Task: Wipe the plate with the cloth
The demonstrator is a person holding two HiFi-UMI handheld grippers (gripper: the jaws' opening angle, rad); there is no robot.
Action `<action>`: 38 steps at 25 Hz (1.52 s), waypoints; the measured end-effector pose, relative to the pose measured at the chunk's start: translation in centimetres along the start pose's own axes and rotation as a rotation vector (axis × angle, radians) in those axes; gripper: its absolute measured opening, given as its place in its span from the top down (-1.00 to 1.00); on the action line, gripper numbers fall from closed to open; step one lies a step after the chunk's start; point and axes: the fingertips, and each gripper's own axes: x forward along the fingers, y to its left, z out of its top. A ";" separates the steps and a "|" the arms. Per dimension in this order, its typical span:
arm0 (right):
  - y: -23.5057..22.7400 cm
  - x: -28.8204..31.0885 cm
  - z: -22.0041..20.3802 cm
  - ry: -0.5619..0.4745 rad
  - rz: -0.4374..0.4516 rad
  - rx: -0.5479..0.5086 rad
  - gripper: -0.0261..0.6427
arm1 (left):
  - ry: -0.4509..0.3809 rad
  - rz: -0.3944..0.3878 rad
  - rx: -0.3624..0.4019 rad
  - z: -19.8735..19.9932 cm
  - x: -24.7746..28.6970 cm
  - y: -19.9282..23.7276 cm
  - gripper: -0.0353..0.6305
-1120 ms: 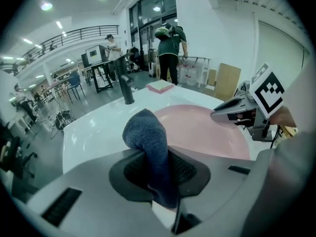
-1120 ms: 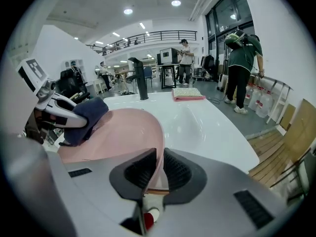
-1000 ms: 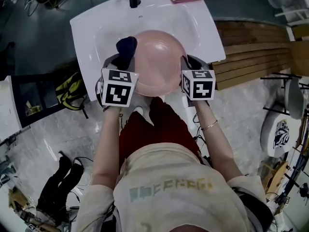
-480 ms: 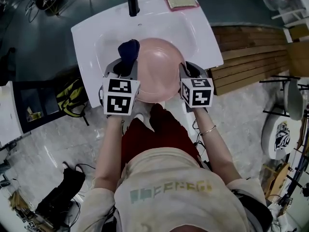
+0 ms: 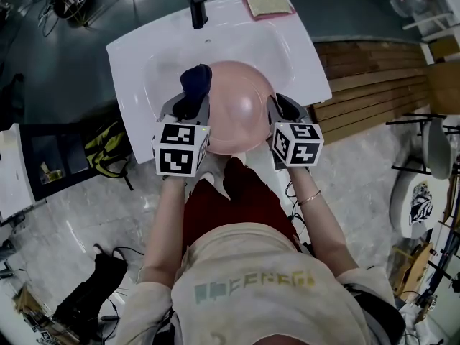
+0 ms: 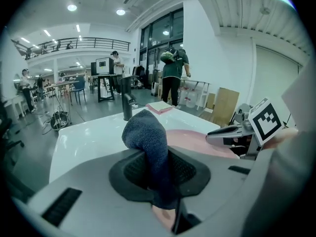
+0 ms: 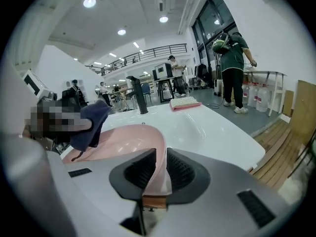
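Note:
A round pink plate [image 5: 237,105] hangs over the white sink [image 5: 144,56]. My right gripper [image 5: 282,113] is shut on the plate's right rim [image 7: 159,169], which stands clamped between the black pads. My left gripper [image 5: 192,100] is shut on a dark blue cloth [image 5: 195,80]; the cloth [image 6: 148,142] bulges up out of the jaws and rests at the plate's left edge. In the left gripper view the pink plate [image 6: 197,141] lies just right of the cloth, with the right gripper [image 6: 232,131] beyond it.
A black tap [image 5: 195,0] stands at the sink's far edge, and a pink-edged pad [image 5: 267,3] lies on the sink's back right corner. Wooden boards [image 5: 374,77] lie right of the sink. People stand in the hall beyond [image 6: 174,75].
Both grippers, the plate and the cloth have shifted slightly away from the body over the sink; the cloth stays at the plate's left edge.

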 end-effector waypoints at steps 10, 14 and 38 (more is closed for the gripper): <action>0.3 -0.9 -0.4 -0.014 -0.013 -0.031 0.73 | -0.002 -0.021 -0.018 -0.4 -0.4 0.0 0.65; 0.5 -1.4 -0.8 -0.031 -0.009 -0.029 0.73 | -0.002 -0.025 -0.027 -0.8 -0.5 0.2 0.65; 0.3 -5.1 -0.1 -0.212 -0.031 0.114 0.73 | -0.025 -0.074 -0.055 -1.5 -1.7 0.3 0.65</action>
